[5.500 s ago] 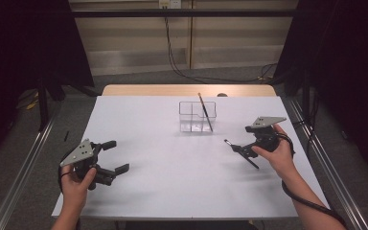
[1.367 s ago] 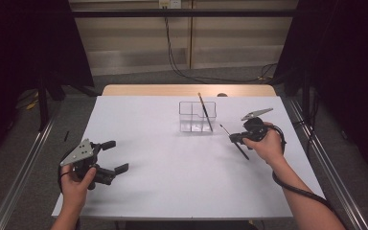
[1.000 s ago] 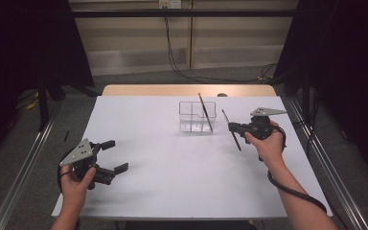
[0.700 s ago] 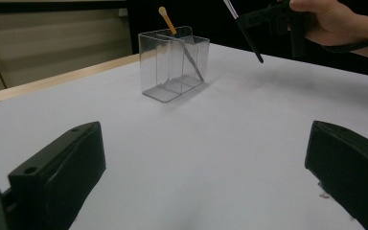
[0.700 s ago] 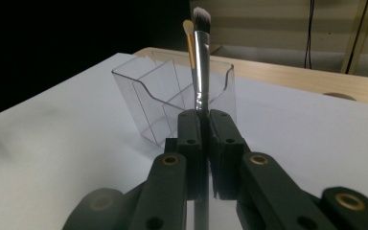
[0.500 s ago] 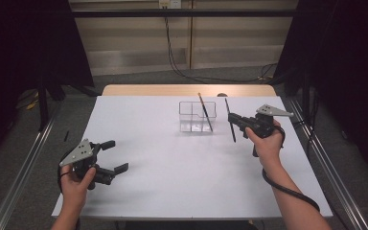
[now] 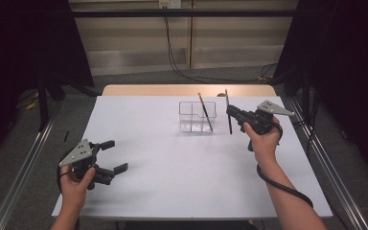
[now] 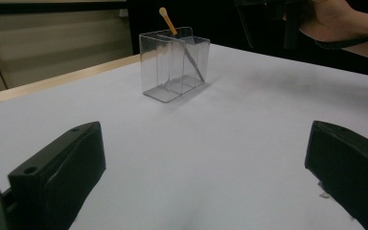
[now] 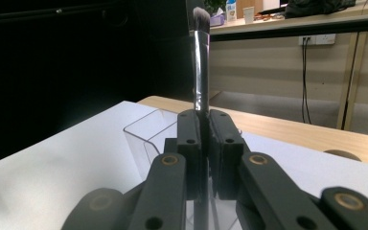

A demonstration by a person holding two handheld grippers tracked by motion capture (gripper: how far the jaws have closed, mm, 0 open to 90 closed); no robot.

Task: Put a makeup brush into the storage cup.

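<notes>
Right claw (image 7: 231,114) holds brush (image 9: 201,57) upright, bristles up

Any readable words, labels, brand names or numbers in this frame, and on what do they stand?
None can be read. The right gripper, the makeup brush it holds, the clear organizer and the left gripper show no lettering. The bottle on the far desk is too small to read.

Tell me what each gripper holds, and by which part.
The right gripper grips a makeup brush by its handle, bristles up. The left gripper is open and holds nothing.
</notes>
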